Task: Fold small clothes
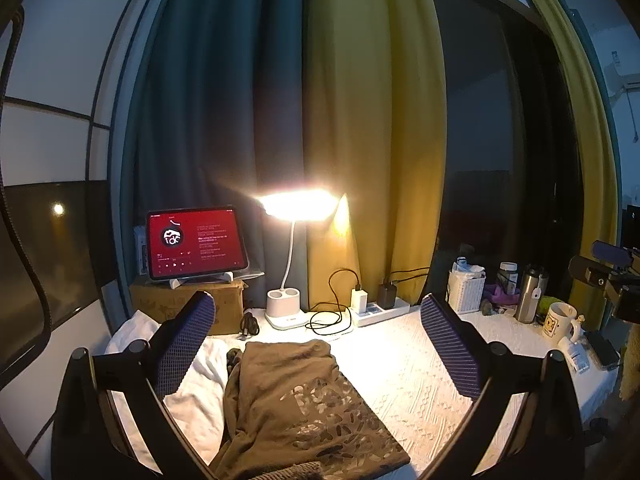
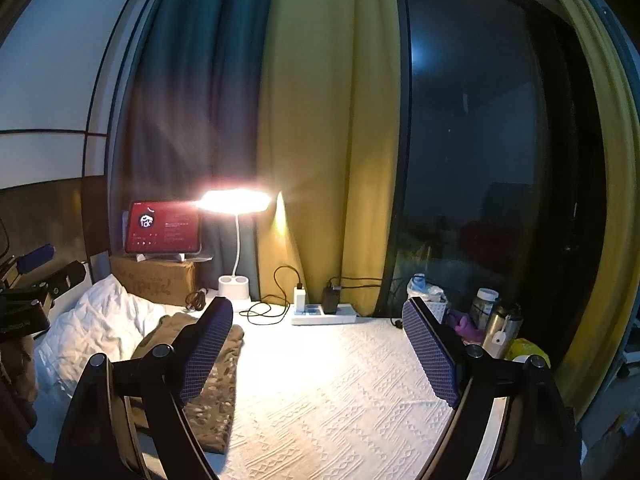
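Overhead, both grippers hang with jaws spread wide and nothing between them. The left gripper (image 1: 318, 344) is above the brown garment (image 1: 304, 412), which lies partly folded on the white textured tabletop (image 1: 416, 380), its printed pattern facing up; no pad touches the cloth. The right gripper (image 2: 318, 348) is over bare tabletop, with the same garment beside its left pad and a crumpled white cloth (image 2: 96, 328) beyond that.

At the back, a white lattice basket (image 1: 466, 290) holds white crumpled items, too small to identify. A white mug (image 1: 560, 320) stands near the right edge; its contents cannot be seen. A steel flask (image 1: 530, 294) and a jar (image 1: 508, 276) stand between them.

The left view alone shows the mug. The right view alone shows a yellow bag (image 2: 528, 350) by the flask. Both show the lit desk lamp (image 1: 294, 240), the red-screened tablet (image 1: 196, 242) on a cardboard box (image 1: 188, 304), and the power strip (image 1: 380, 310).
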The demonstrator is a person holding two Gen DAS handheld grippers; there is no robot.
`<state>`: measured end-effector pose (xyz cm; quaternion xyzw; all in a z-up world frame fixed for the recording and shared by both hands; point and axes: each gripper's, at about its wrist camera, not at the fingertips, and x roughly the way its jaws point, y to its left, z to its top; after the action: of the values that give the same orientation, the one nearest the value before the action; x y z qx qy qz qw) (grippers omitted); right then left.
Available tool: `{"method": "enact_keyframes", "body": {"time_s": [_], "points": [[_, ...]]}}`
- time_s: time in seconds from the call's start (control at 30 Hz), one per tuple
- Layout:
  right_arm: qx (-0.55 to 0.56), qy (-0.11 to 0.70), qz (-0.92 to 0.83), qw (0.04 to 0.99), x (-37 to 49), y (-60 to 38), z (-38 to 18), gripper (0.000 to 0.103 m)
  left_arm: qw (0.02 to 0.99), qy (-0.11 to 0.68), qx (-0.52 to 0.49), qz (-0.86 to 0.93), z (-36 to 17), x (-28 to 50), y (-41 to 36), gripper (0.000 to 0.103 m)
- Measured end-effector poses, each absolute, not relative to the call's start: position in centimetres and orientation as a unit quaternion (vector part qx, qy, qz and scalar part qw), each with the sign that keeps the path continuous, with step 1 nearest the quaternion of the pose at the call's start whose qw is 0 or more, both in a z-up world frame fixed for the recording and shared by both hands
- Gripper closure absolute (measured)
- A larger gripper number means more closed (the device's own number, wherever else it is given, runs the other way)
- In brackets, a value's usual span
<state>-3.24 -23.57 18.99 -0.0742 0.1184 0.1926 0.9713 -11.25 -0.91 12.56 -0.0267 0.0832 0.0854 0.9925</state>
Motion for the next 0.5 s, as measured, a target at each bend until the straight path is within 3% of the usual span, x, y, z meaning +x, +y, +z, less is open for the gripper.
{"method": "enact_keyframes", "body": {"time_s": [0.5], "points": [[-0.059,0.144,0.188,0.97,-2.1,-24.4,16.9,0.015,0.992,0.096,-0.014,0.079,12.2,-10.7,-2.1,0.001]]}}
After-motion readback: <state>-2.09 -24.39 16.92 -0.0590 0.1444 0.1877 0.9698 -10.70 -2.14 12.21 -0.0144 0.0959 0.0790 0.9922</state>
